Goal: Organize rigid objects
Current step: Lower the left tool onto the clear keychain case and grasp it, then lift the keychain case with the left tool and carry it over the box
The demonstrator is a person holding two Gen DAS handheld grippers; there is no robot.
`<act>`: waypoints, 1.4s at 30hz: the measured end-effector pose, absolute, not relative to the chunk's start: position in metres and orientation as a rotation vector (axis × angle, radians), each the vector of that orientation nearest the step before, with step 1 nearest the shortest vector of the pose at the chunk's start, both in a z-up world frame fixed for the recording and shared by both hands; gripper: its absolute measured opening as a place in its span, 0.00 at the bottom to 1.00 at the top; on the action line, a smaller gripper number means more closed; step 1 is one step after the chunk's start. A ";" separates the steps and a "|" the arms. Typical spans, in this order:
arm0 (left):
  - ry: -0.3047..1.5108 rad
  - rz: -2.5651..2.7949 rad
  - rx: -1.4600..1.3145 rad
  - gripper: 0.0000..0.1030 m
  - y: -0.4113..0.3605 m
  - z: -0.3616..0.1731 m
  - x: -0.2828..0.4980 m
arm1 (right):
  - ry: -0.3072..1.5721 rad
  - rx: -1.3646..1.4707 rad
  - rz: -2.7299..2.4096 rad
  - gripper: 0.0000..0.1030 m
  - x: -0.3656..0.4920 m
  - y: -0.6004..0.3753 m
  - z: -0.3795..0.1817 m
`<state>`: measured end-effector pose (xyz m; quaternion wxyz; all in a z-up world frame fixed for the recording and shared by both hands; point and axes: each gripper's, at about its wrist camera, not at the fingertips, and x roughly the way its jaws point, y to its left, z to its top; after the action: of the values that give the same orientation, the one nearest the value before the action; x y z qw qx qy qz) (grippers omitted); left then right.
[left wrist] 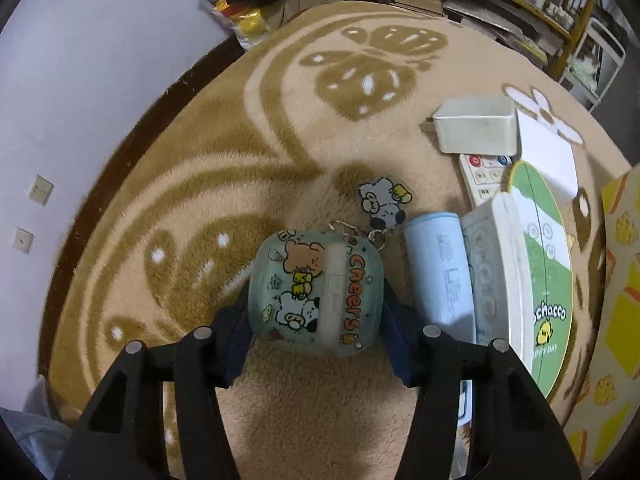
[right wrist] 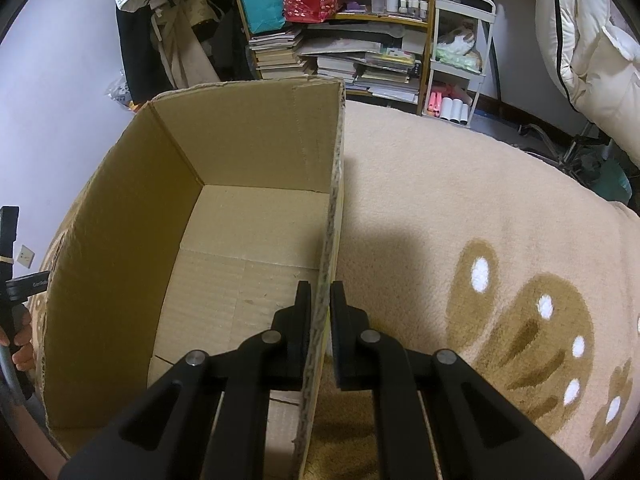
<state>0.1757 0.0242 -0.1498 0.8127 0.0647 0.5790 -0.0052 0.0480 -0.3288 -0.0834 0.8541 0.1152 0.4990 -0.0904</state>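
My left gripper (left wrist: 316, 304) is shut on a pale green earbud case (left wrist: 314, 292) printed with cartoon bears and "Cheers"; its dog charm (left wrist: 382, 202) trails on the rug. Right of it lie a light blue box (left wrist: 438, 272), a white box (left wrist: 496, 264), a round green-and-white "Pochacco" item (left wrist: 544, 264), a remote control (left wrist: 482, 174) and a white charger (left wrist: 476, 126). In the right wrist view my right gripper (right wrist: 320, 300) is shut on the right wall of an open cardboard box (right wrist: 240, 160), which holds nothing that I can see.
A beige rug (left wrist: 240, 160) with brown leaf and flower patterns covers the floor. A yellow patterned box (left wrist: 620, 280) stands at the far right. Shelves with books and bottles (right wrist: 352, 48) line the back wall. A hand and the other gripper's handle (right wrist: 12, 300) show at the left edge.
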 end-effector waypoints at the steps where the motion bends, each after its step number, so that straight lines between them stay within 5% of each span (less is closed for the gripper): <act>1: 1.224 -0.014 0.146 0.54 0.021 -0.146 0.174 | 1.049 0.243 -0.192 0.09 0.048 -0.328 -0.083; 27: 0.823 -0.144 0.328 0.54 -0.033 -0.017 0.089 | 1.040 0.240 -0.211 0.09 0.046 -0.319 -0.085; 42: 0.722 -0.315 0.347 0.54 -0.126 0.022 0.051 | 1.041 0.244 -0.202 0.09 0.045 -0.319 -0.086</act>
<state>0.0510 -0.1258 0.0225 0.9089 0.1684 0.3497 -0.1525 0.0450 -0.3193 -0.0864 0.8556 0.1161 0.4953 -0.0962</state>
